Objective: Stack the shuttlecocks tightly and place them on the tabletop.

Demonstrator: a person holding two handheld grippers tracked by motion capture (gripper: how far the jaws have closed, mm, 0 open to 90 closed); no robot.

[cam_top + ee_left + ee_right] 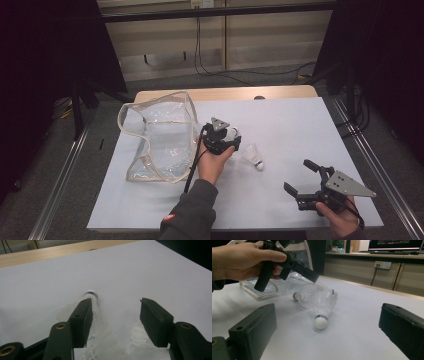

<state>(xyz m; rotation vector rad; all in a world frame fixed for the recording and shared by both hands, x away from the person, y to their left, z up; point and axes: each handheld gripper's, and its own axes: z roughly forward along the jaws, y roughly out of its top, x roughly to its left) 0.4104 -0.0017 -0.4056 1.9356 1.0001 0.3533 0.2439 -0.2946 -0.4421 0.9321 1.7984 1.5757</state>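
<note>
Shuttlecock (91, 296) between open left tongs (115, 312), against one pad.

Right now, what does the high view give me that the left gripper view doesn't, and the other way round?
High view adds: the clear bag at the table's left, and the right gripper, open, near the front right corner. Left gripper view adds: the left gripper with jaws apart, and the blue-banded cork of a shuttlecock lying beside one pad. Both share the white table and that shuttlecock.
</note>
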